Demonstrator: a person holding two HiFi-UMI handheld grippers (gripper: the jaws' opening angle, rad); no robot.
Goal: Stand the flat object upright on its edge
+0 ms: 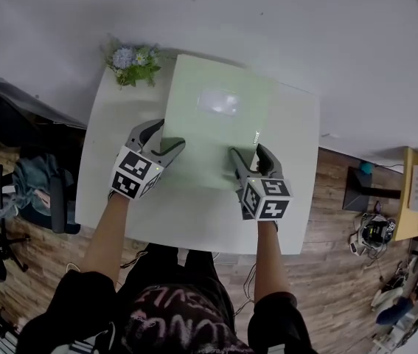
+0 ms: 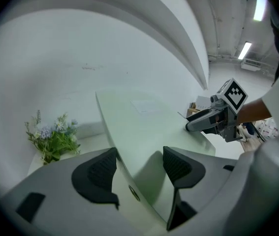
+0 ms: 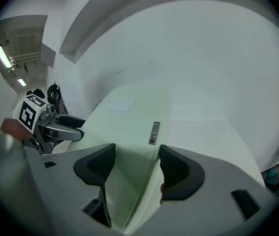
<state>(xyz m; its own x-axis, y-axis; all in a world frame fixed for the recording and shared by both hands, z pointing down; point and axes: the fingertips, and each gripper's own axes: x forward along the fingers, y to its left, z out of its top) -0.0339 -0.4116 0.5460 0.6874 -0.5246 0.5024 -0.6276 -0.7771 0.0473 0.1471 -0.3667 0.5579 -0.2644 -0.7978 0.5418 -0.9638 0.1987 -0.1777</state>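
Observation:
A pale green flat board (image 1: 216,124) is held above the white table (image 1: 113,198), its far edge raised past the table's back edge toward the wall. My left gripper (image 1: 170,135) is shut on the board's left edge near the low corner. At the right edge my right gripper (image 1: 247,152) is shut on it the same way. In the left gripper view the board (image 2: 149,127) runs up between the pads of the left gripper (image 2: 139,168), with the right gripper (image 2: 210,119) across it. The right gripper view shows the board (image 3: 129,117) between the right gripper's (image 3: 133,163) pads.
A small bunch of blue flowers with green leaves (image 1: 133,61) stands at the table's back left corner, close to the board's far left edge. A white wall (image 1: 282,21) rises behind the table. A chair (image 1: 39,190) is at the left, a wooden side table (image 1: 408,198) at the right.

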